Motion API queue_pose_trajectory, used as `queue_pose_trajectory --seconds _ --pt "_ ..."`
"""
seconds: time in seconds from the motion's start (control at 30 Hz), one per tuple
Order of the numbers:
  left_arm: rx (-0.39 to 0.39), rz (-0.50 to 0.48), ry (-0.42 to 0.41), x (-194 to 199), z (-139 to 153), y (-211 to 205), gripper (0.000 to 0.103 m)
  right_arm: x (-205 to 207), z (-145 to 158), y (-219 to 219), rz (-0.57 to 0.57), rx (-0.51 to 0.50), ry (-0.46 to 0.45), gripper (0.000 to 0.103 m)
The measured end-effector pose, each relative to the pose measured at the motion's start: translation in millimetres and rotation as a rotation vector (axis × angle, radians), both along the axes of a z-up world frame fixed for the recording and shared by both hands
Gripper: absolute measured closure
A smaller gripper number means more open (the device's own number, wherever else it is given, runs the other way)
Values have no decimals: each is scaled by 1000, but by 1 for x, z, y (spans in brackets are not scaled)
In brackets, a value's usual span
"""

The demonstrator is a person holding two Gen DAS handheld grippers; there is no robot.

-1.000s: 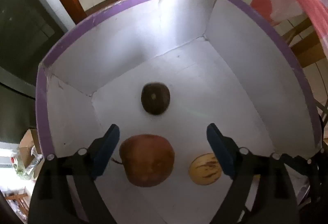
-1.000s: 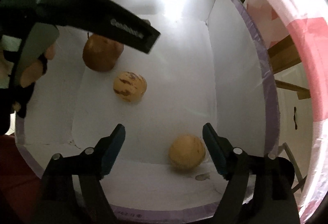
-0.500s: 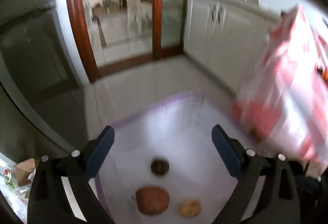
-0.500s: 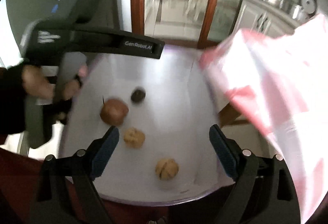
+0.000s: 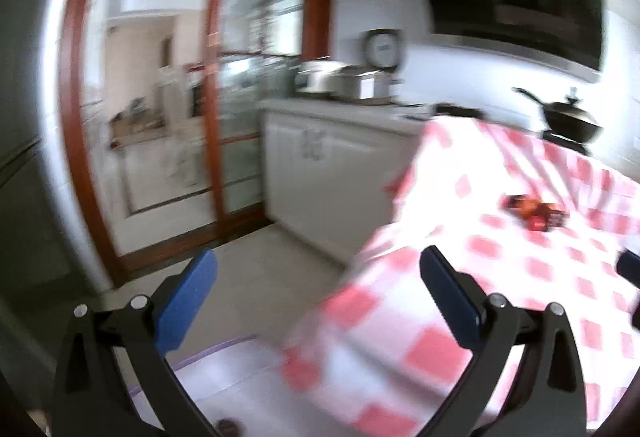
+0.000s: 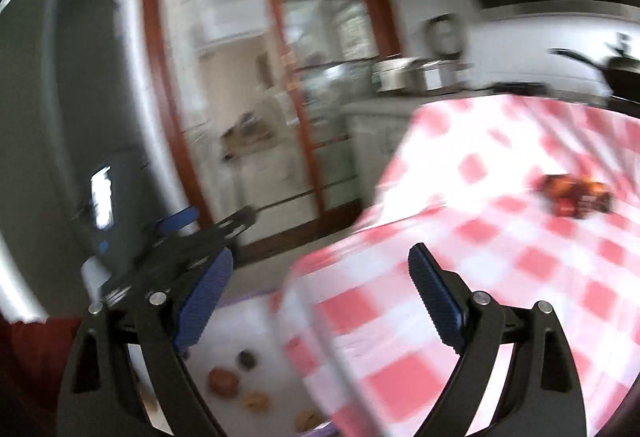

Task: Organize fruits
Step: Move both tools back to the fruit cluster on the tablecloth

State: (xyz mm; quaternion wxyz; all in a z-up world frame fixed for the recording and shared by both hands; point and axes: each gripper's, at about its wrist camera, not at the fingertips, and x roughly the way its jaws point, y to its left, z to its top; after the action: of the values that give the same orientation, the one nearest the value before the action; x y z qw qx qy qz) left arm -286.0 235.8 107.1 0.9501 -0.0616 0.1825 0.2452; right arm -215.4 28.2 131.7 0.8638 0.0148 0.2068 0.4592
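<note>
Both claws, left claw (image 5: 316, 281) and right claw (image 6: 320, 277), have just spread wide, empty. Four fruits (image 6: 222, 381) lie in the white box (image 6: 256, 329) below the checkered table (image 6: 520, 257).

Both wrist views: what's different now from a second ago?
Both grippers have lifted out of the white box and tipped up toward the checked table. The left gripper and right gripper have just been opening, with nothing between the fingers. The four fruits stay on the box floor, in the same arrangement as far as the blur shows. A red item on the tablecloth has come into view.
</note>
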Motion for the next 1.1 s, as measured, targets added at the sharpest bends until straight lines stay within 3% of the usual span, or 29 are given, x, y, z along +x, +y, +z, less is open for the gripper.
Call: queue_pose_trajectory --seconds 0.1,0.23,0.4,0.47,0.63,0.77,1.1 --pt "3 -124 58 41 2 -30 1 32 0 -33 -173 10 33 16" --pt "-86 -322 199 118 -14 -76 1 79 -9 -73 -381 -46 95 16" --pt "-82 -442 305 190 -45 -128 1 127 -31 -117 -555 -104 179 16" --pt "-115 -480 348 224 -58 -144 1 151 -39 -136 -622 -144 227 16" --pt "-167 -513 380 275 -79 -165 1 202 -61 -186 -759 -164 347 16" --pt "-187 -523 404 304 -89 -172 1 234 -74 -208 -826 -183 386 16" --pt "-367 -526 360 316 -94 -144 2 303 -90 -213 -852 -247 405 16"
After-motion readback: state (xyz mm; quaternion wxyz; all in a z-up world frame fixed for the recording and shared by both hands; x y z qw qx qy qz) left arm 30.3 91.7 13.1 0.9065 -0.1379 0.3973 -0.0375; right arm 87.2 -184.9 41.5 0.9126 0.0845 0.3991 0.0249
